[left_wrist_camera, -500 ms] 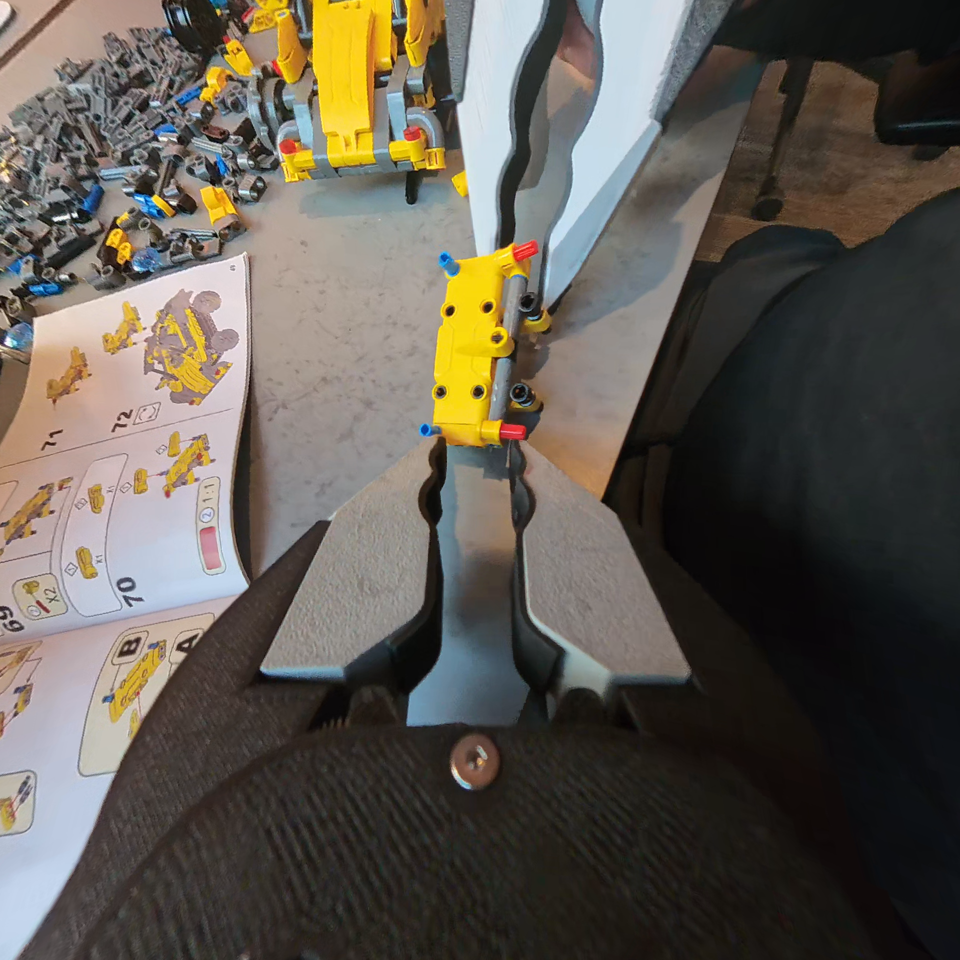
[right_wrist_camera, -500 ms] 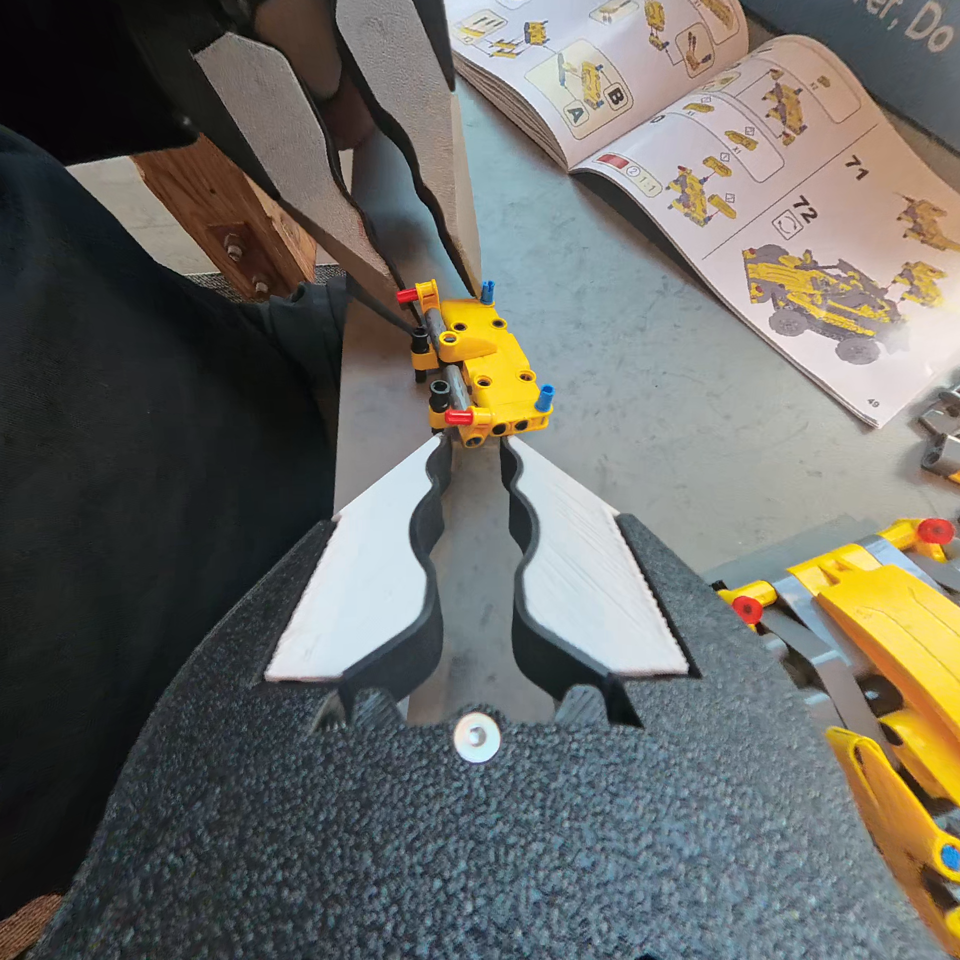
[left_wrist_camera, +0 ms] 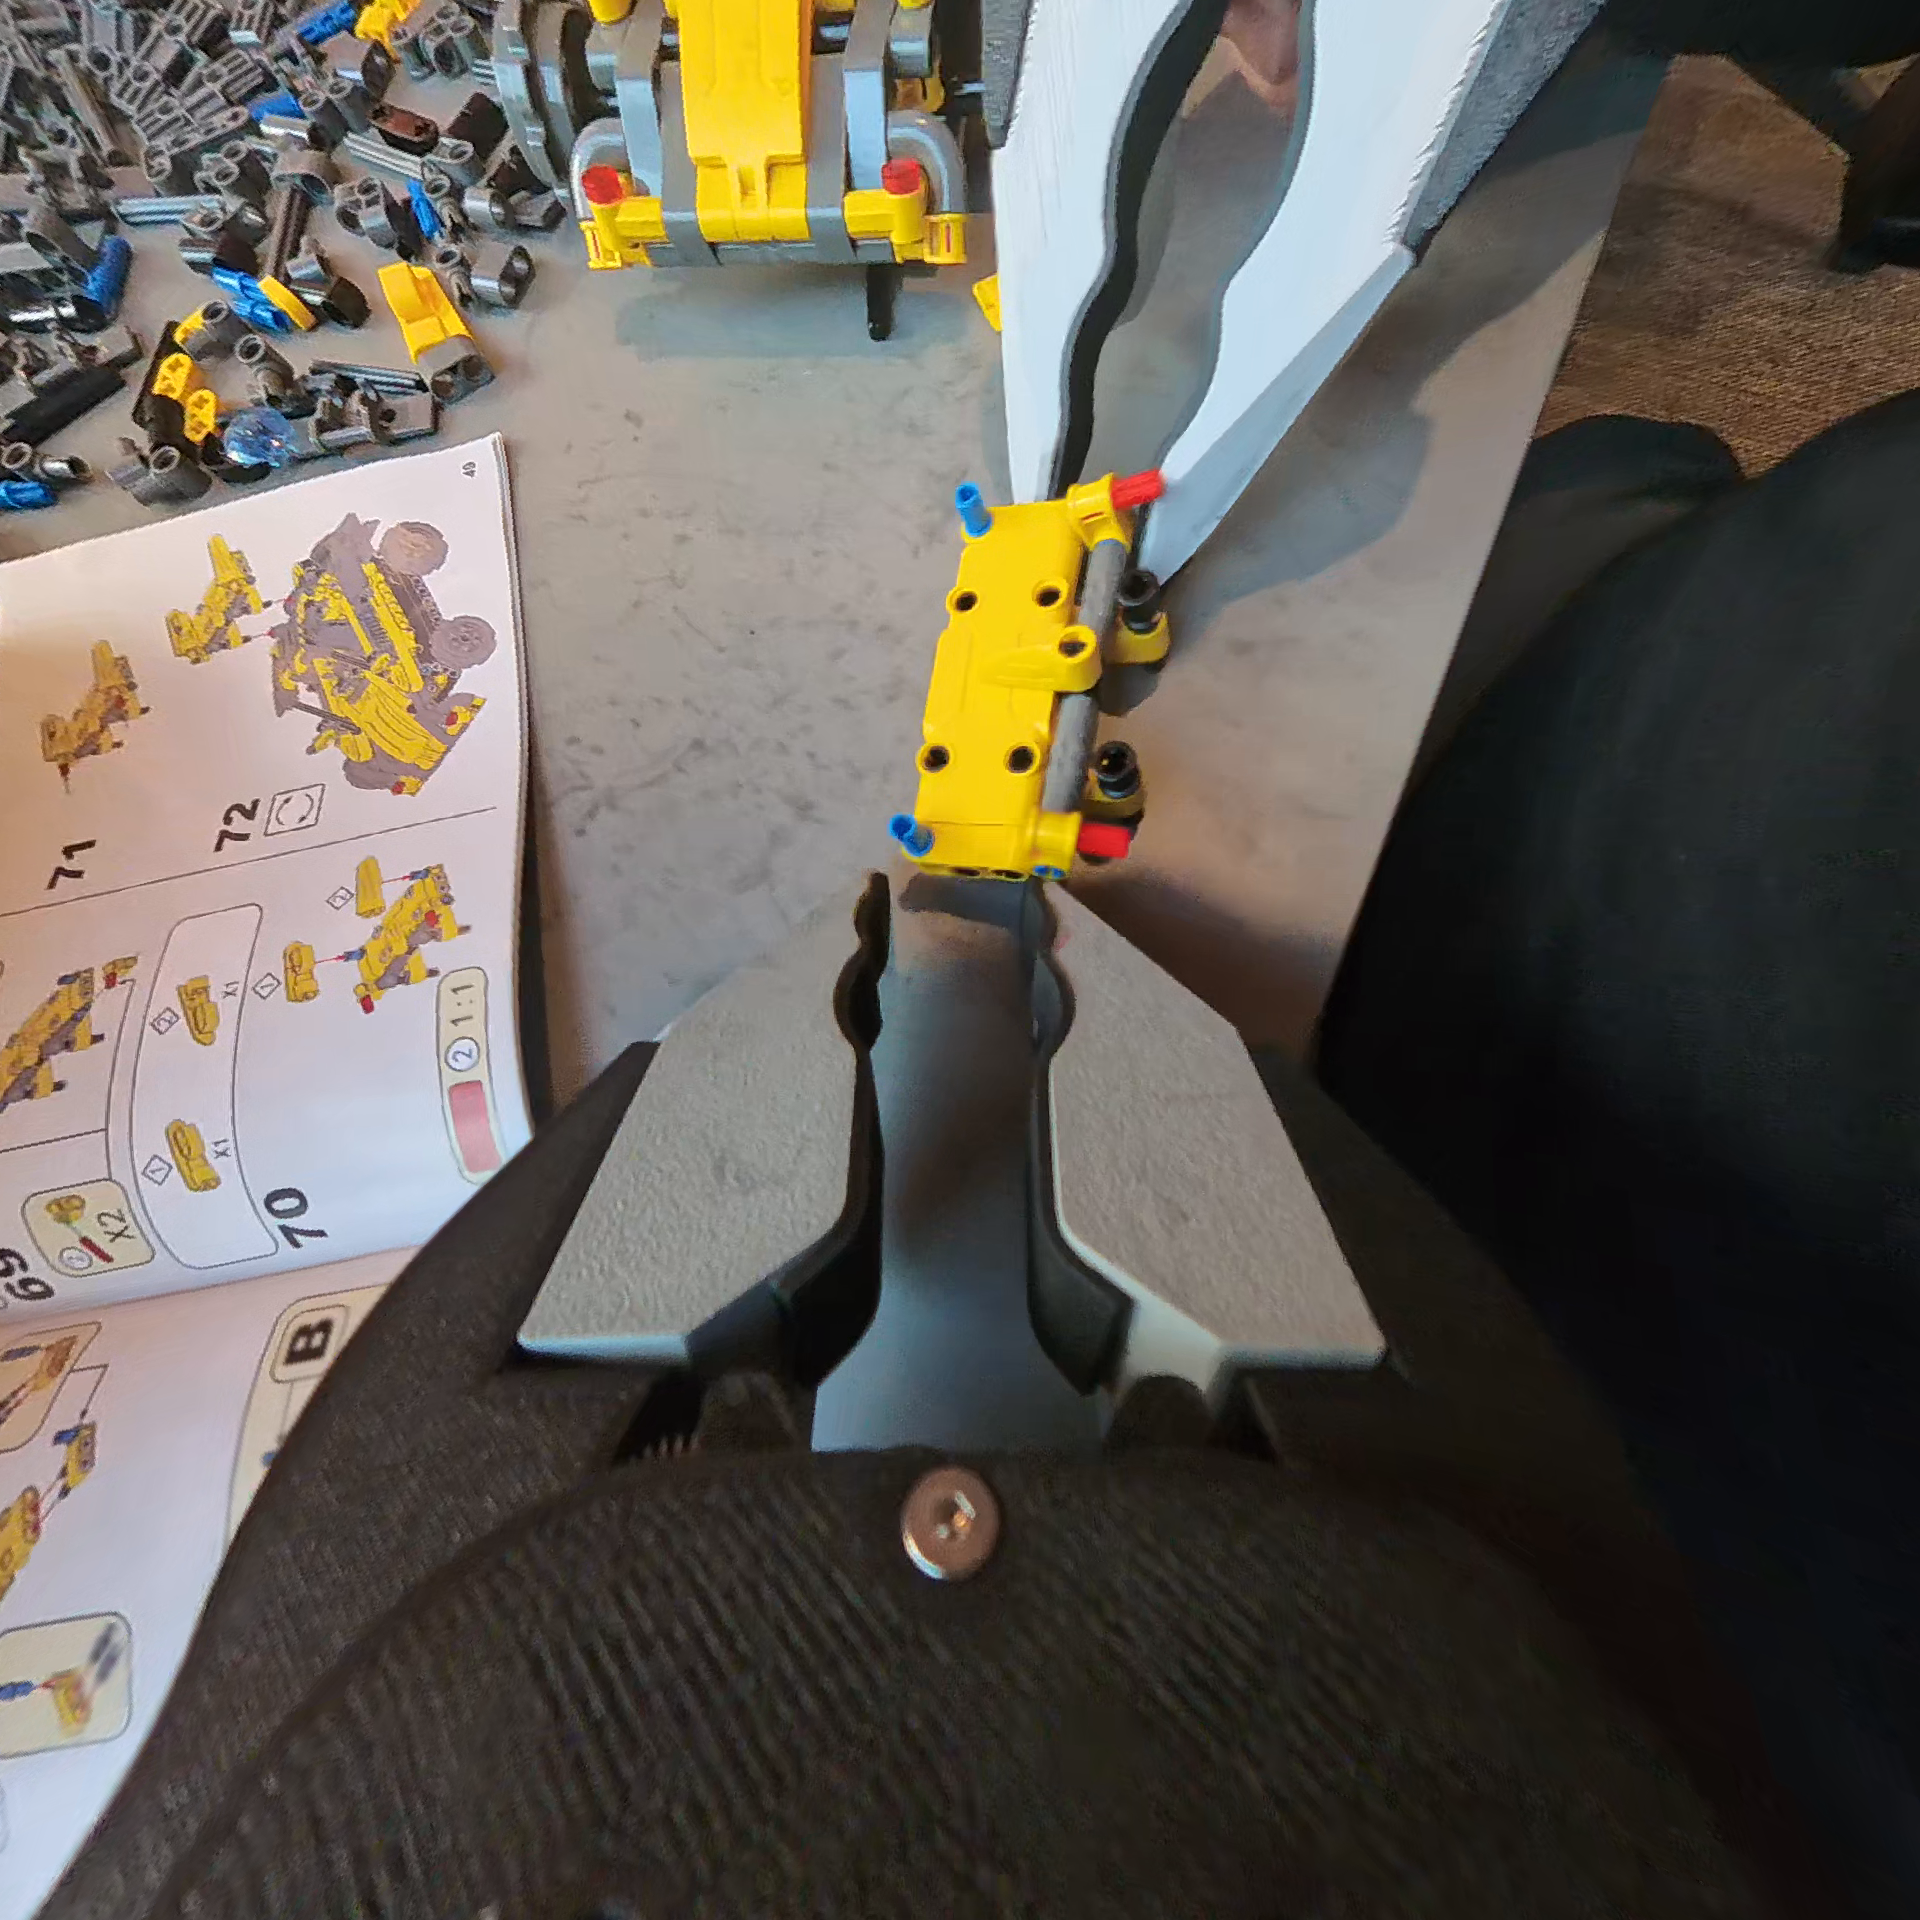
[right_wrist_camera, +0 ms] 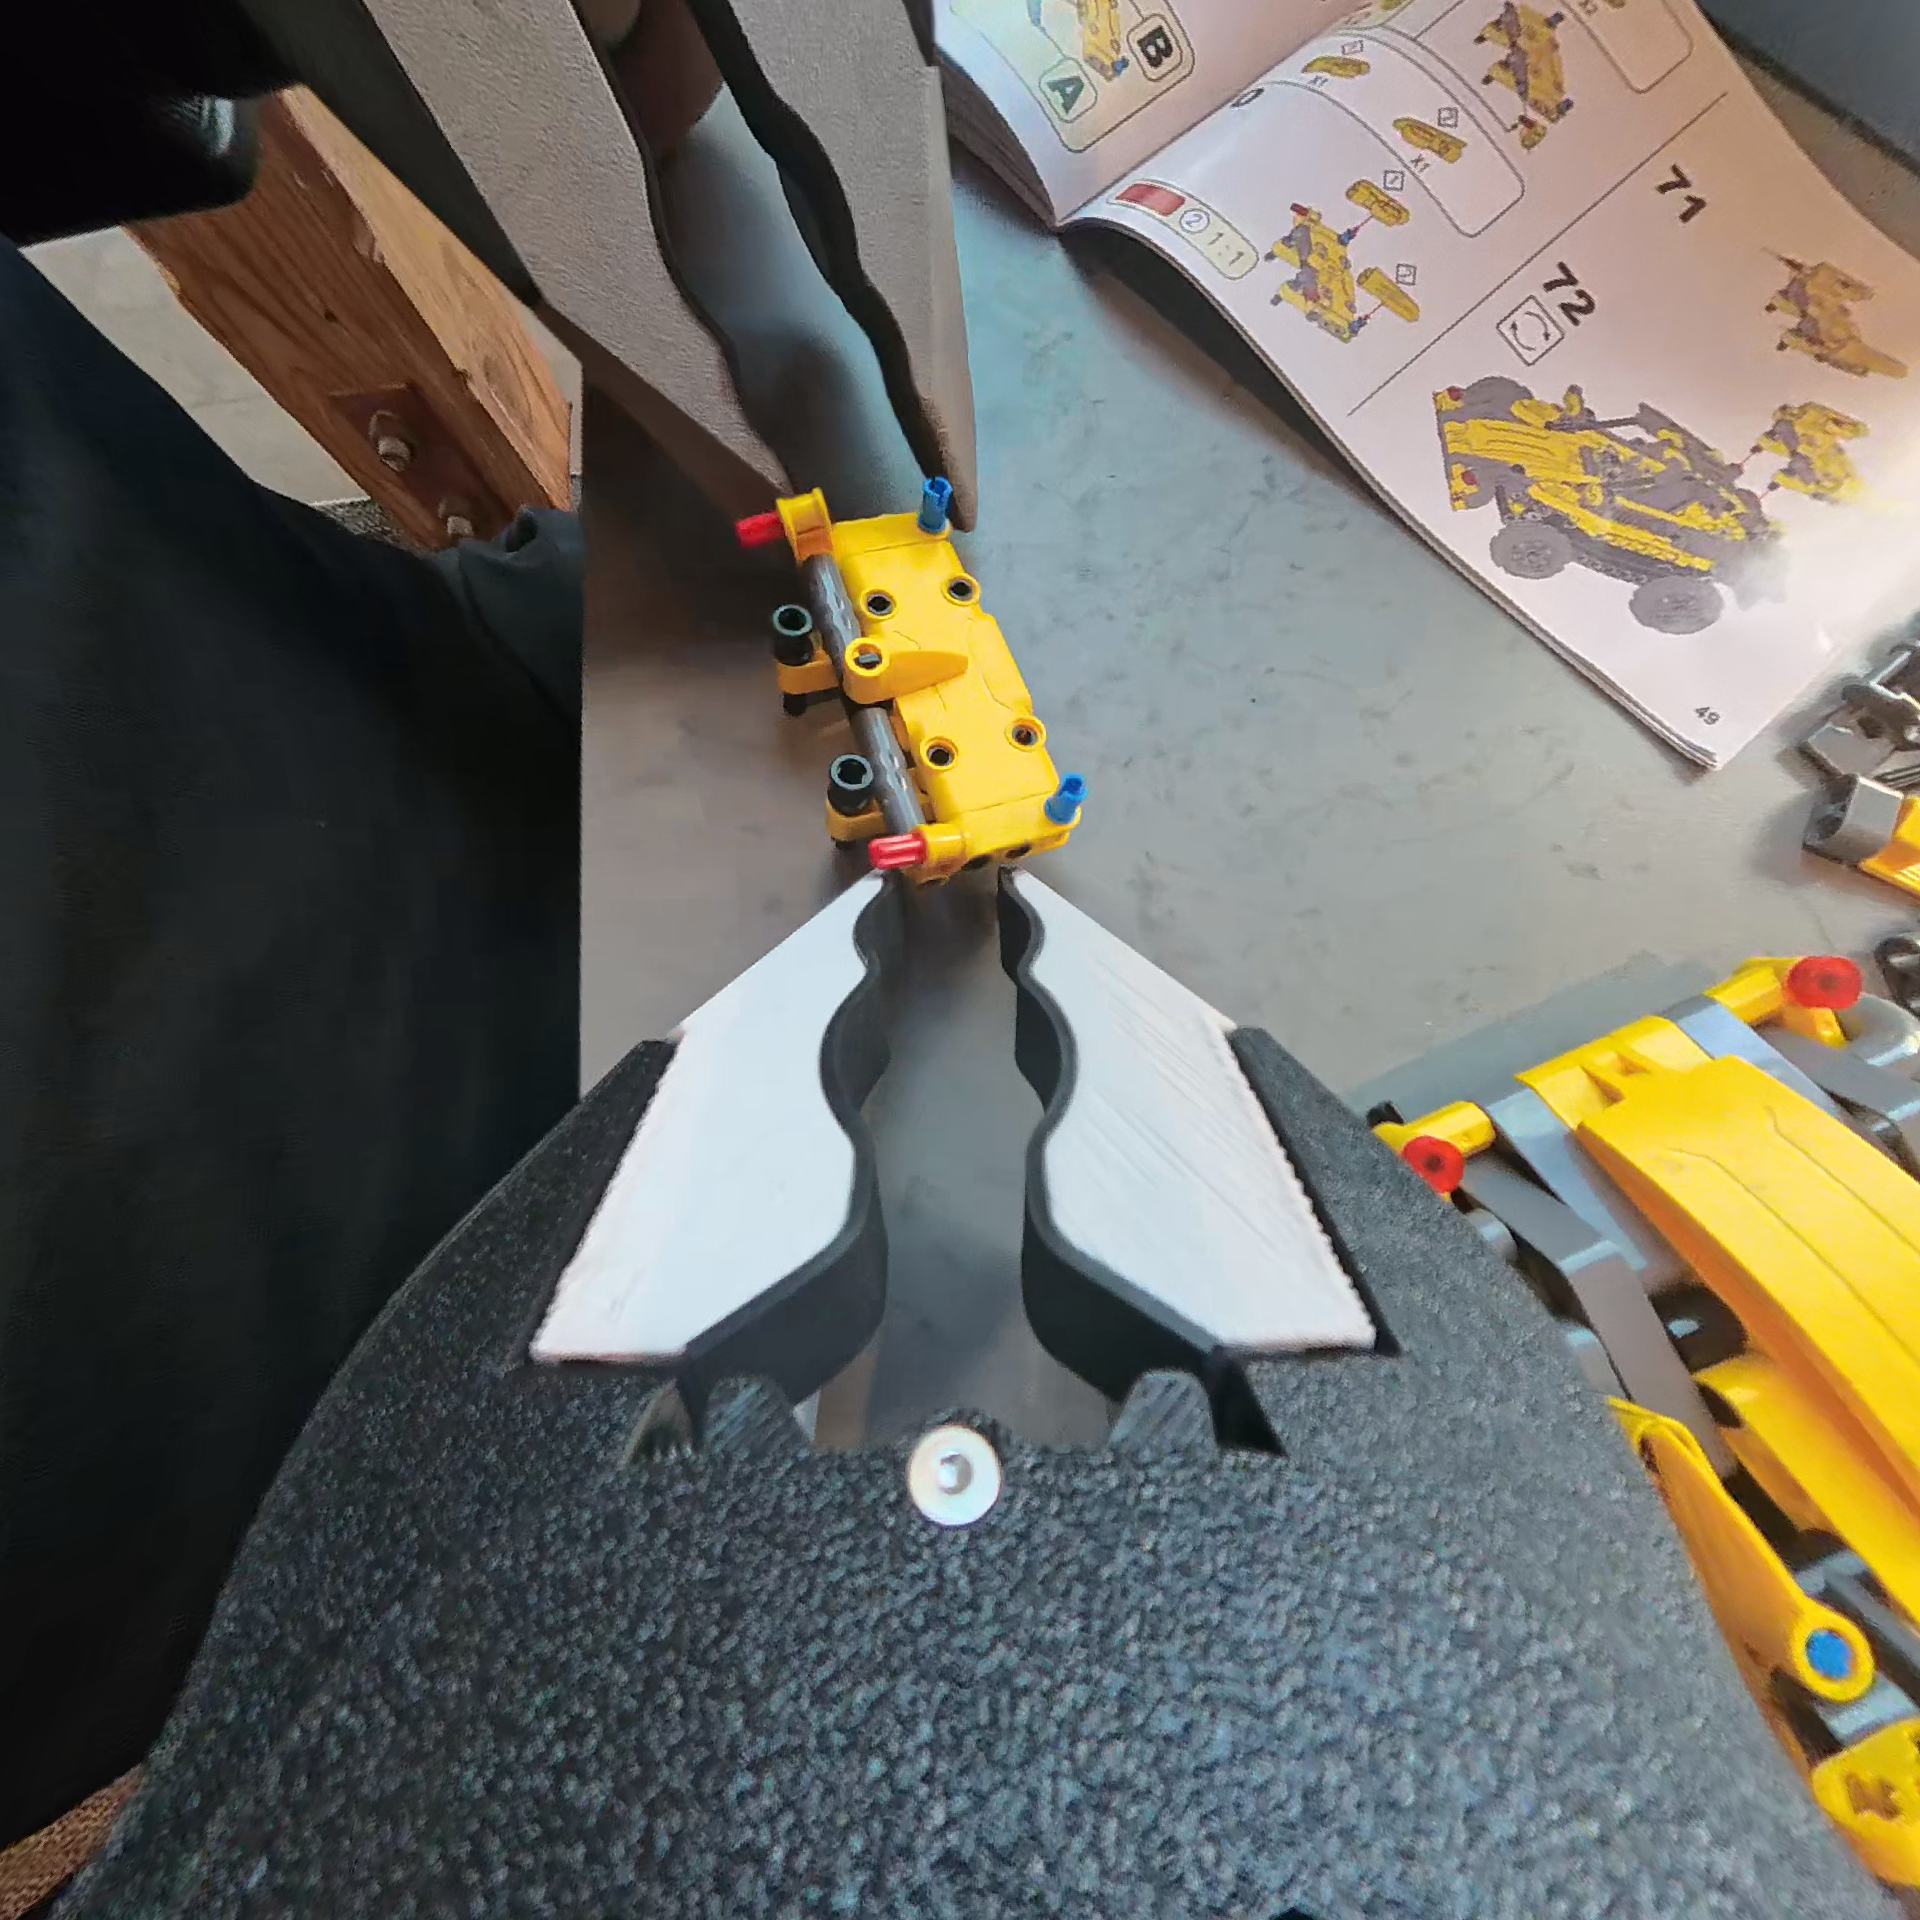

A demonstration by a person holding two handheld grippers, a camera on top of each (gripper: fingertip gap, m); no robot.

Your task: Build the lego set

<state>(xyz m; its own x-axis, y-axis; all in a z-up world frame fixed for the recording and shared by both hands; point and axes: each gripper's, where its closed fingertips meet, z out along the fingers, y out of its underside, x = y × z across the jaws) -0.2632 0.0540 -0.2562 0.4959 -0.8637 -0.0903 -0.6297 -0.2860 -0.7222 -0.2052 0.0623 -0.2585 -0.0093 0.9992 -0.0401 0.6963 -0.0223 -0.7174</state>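
A small yellow brick assembly (left_wrist_camera: 1003,696) with a grey axle and red, blue and black pins lies near the edge of the grey table (left_wrist_camera: 748,665). My left gripper (left_wrist_camera: 958,900) has its jaws a little apart. Its tips are at the assembly's near end, not around it. My right gripper (left_wrist_camera: 1103,511), with white fingers, meets the far end from the opposite side. In the right wrist view the right gripper (right_wrist_camera: 943,881) is partly open at the near end of the assembly (right_wrist_camera: 935,696). The left gripper (right_wrist_camera: 873,507) is at the far end.
An open instruction booklet (left_wrist_camera: 260,831) lies left of the assembly, and it also shows in the right wrist view (right_wrist_camera: 1558,312). A large yellow and grey model (left_wrist_camera: 748,125) and a pile of loose parts (left_wrist_camera: 208,208) sit beyond. A person's dark clothing (left_wrist_camera: 1662,1039) is just past the table edge. A wooden leg (right_wrist_camera: 364,312) stands below. The left gripper's tips are roughly 7 cm from the right gripper's.
Both grippers stay at the assembly's ends with the same jaw gaps. In the right wrist view the assembly looks longer, and the left gripper sits higher in the frame.
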